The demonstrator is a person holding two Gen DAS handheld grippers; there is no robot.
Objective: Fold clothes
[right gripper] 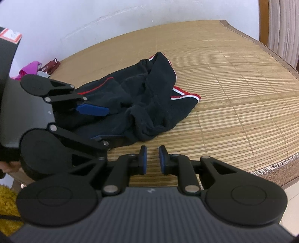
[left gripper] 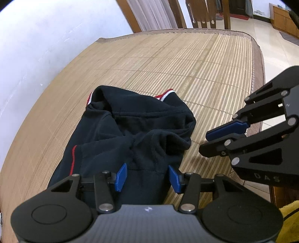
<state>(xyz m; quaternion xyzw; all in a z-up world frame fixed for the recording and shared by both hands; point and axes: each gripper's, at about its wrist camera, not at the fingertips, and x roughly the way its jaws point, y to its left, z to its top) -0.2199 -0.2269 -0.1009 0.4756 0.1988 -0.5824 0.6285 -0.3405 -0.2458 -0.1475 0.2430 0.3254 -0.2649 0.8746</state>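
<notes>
A crumpled black garment (left gripper: 130, 127) (right gripper: 149, 97) with red and white striped trim lies on the bamboo mat (left gripper: 186, 65) (right gripper: 233, 93). My left gripper (left gripper: 147, 173) (right gripper: 104, 125) is open at the garment's near end, its blue pads (left gripper: 121, 177) standing on either side of the cloth without closing on it. My right gripper (right gripper: 152, 157) (left gripper: 207, 142) hovers over bare mat just right of the garment. Its fingers are a narrow gap apart, with nothing between them.
The mat covers a bed against a white wall (left gripper: 37, 56); its brown border (right gripper: 280, 173) marks the near edge. Pink and maroon clothes (right gripper: 31, 67) lie at the mat's far left. A wooden chair (left gripper: 203, 15) stands beyond the bed. A yellow rug (right gripper: 7, 205) is on the floor.
</notes>
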